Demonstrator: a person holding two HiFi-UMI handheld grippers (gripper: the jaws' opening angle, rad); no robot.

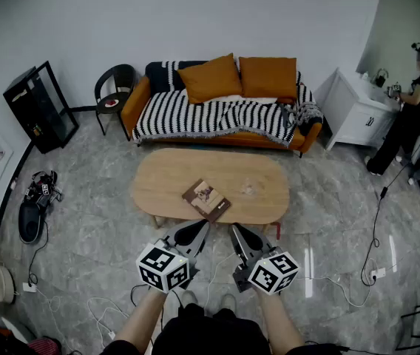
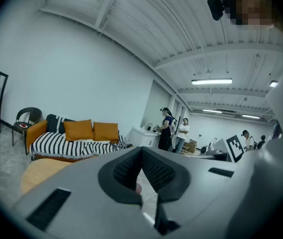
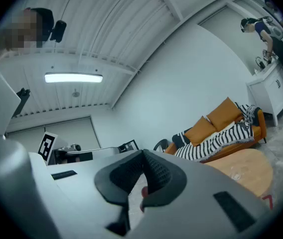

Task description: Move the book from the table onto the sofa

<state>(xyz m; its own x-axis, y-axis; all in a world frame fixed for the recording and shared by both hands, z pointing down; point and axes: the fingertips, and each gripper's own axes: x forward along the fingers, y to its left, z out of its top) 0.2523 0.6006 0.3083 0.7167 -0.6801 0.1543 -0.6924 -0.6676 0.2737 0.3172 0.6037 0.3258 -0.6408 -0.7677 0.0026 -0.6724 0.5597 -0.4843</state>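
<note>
A brown book (image 1: 206, 200) lies on the oval wooden table (image 1: 166, 183), near its front edge. Behind the table stands the orange sofa (image 1: 140, 98) with a striped throw and two orange cushions. My left gripper (image 1: 204, 226) hangs just short of the table's front edge, below the book, jaws shut with nothing in them. Beside it, to the right, my right gripper (image 1: 234, 229) is shut and empty too. The left gripper view shows the sofa (image 2: 76, 139) and the table (image 2: 44, 172) beyond closed jaws. The right gripper view shows the sofa (image 3: 221, 133) and table (image 3: 246, 168).
A black chair (image 1: 114, 87) stands left of the sofa, a black glass cabinet (image 1: 40, 106) further left. A white cabinet (image 1: 354, 109) sits at the right with a person (image 1: 406, 117) beside it. Cables and a power strip (image 1: 376, 274) lie on the floor.
</note>
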